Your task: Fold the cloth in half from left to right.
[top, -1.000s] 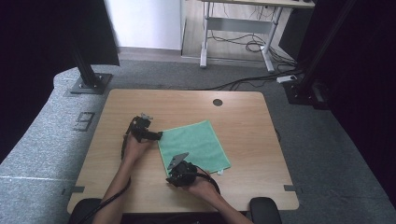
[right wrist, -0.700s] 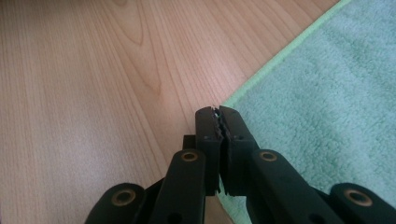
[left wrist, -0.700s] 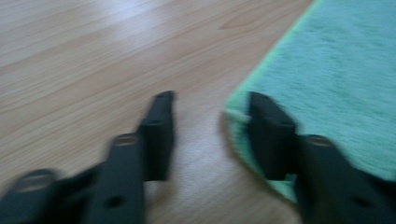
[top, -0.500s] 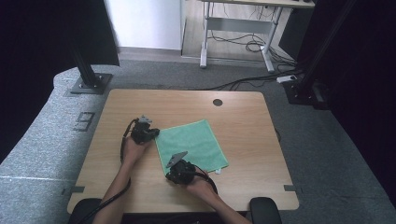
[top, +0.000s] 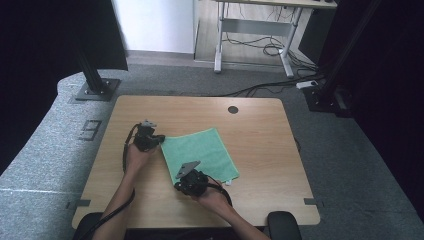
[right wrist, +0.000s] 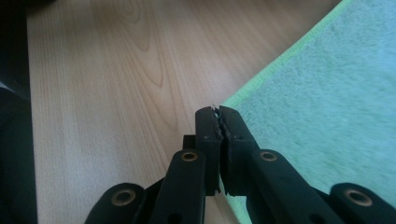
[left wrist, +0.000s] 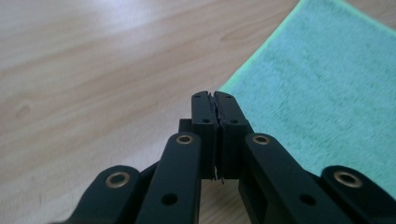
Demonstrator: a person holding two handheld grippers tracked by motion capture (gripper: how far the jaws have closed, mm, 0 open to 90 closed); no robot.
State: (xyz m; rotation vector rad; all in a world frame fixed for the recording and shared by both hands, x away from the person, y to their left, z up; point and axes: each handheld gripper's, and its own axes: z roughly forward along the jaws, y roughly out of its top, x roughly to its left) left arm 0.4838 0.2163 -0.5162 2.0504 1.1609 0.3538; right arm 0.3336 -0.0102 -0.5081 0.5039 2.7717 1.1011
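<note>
I have both grippers pinched on the green cloth (top: 202, 154), which lies flat on the wooden table (top: 260, 125), a little left of centre in the high view. The left gripper (top: 159, 140) sits at the cloth's upper-left corner; in the left gripper view its jaws are pressed together with the cloth's corner (left wrist: 224, 91) meeting them at the tips, and they have just finished closing there. The right gripper (top: 181, 176) holds the lower-left corner, at the middle bottom of the high view; in the right gripper view the toothed pads (right wrist: 219, 123) are clamped tight right where the pale hem (right wrist: 280, 63) comes to a point.

So both grips lie along the same short edge, the one facing the left of the frame, and the rest of the cloth stretches away from them toward the right. Neither hand is closer than the other; each already has its corner. I judge the next move to be a lift and carry of this edge across to the right to fold the cloth in half, keeping the two corners level so the hem stays straight.
</note>
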